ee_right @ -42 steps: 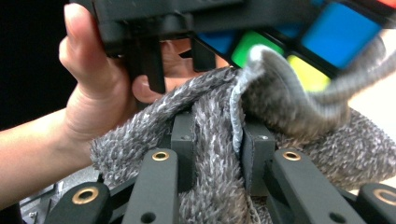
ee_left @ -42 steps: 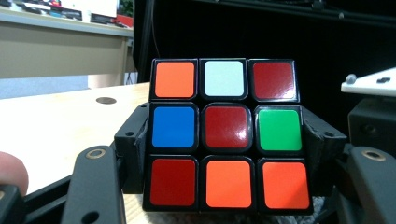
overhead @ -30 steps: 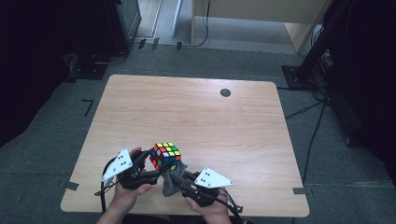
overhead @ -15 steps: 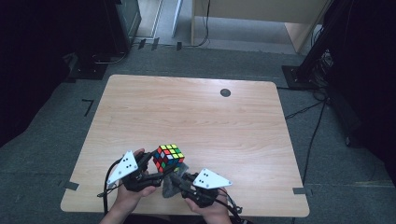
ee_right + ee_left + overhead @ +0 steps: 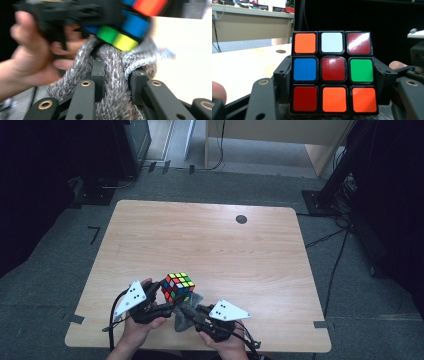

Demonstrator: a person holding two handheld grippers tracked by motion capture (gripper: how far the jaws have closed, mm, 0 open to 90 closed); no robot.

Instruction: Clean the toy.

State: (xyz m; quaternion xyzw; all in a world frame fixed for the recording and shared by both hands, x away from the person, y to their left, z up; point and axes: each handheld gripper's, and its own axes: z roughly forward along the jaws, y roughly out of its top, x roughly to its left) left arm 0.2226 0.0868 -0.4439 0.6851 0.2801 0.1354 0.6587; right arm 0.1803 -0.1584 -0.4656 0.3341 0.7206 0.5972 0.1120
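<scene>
Two grips: left gripper (image 5: 159, 296) fingers clamp the cube (image 5: 332, 72); right gripper (image 5: 115, 75) fingers pinch the grey cloth (image 5: 112, 100).

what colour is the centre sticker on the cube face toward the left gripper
Dark red, clearest in the left gripper view: cube.

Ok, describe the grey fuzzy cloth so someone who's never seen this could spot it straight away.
Look at the near edge of the light wooden table, between the person's two hands. The right gripper pinches a shaggy grey cloth up against the underside of the multicoloured puzzle cube. It is the only soft, colourless thing there.
</scene>
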